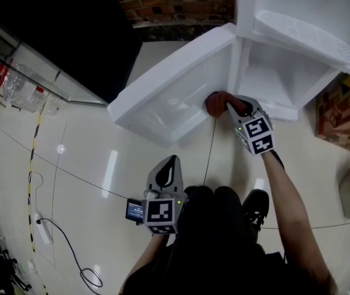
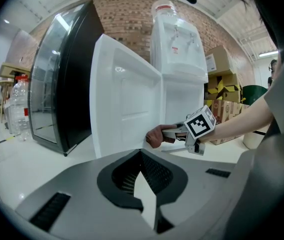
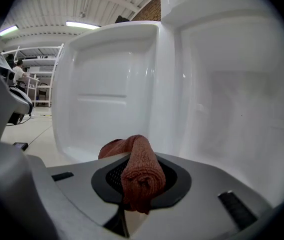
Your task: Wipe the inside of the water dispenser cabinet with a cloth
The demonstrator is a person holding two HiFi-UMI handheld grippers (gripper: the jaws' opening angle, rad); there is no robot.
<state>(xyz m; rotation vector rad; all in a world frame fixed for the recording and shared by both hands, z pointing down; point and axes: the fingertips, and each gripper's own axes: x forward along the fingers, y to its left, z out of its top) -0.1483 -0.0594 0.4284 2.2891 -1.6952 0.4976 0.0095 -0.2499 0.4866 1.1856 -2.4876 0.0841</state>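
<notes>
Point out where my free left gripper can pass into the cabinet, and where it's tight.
Free: the cabinet interior to the right of the right gripper, and the bare floor between the open door and the left gripper. Crowded: the hinge corner, where the right gripper holds the cloth by the door's lower edge.

Warehouse-like hall: brick wall (image 1: 175,2), stacked cardboard boxes (image 2: 221,91), ceiling tube lights (image 3: 84,25).

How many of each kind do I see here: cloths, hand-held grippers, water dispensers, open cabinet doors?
Cloth: 1
Grippers: 2 (left gripper, jaws together on nothing; right gripper, jaws shut on the cloth)
Water dispenser: 1
Open cabinet door: 1
Total: 5
</notes>
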